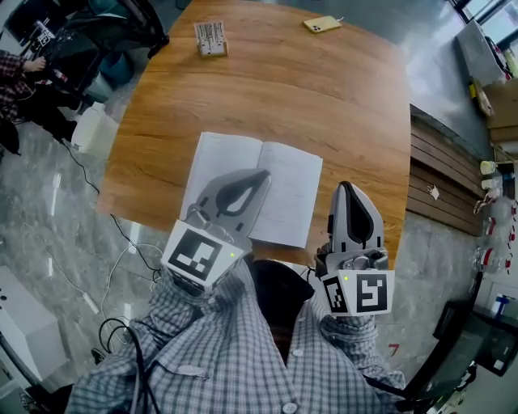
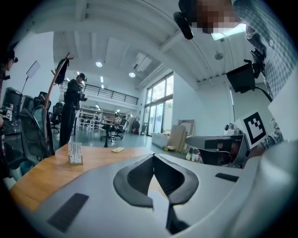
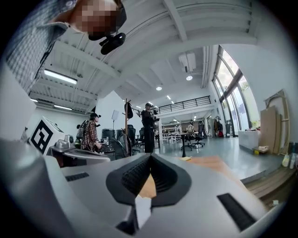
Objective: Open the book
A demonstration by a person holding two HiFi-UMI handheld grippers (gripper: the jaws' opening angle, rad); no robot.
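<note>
The book point(image 1: 275, 186) lies open on the wooden table point(image 1: 324, 97), two white pages up, near the table's front edge. My left gripper point(image 1: 264, 175) hangs above its lower left page, shut and empty. My right gripper point(image 1: 346, 187) is raised to the right of the book over the table's front edge, also shut with nothing in it. In the left gripper view the left gripper point(image 2: 153, 156) points level across the table with its tips together. In the right gripper view the right gripper point(image 3: 150, 156) points level too, tips together. The book is not visible in either gripper view.
A small white stand point(image 1: 210, 38) and a yellow phone-like object point(image 1: 322, 24) sit at the table's far end. Cables point(image 1: 121, 267) trail on the floor at left. People stand and sit point(image 3: 149, 125) beyond the table among chairs and desks.
</note>
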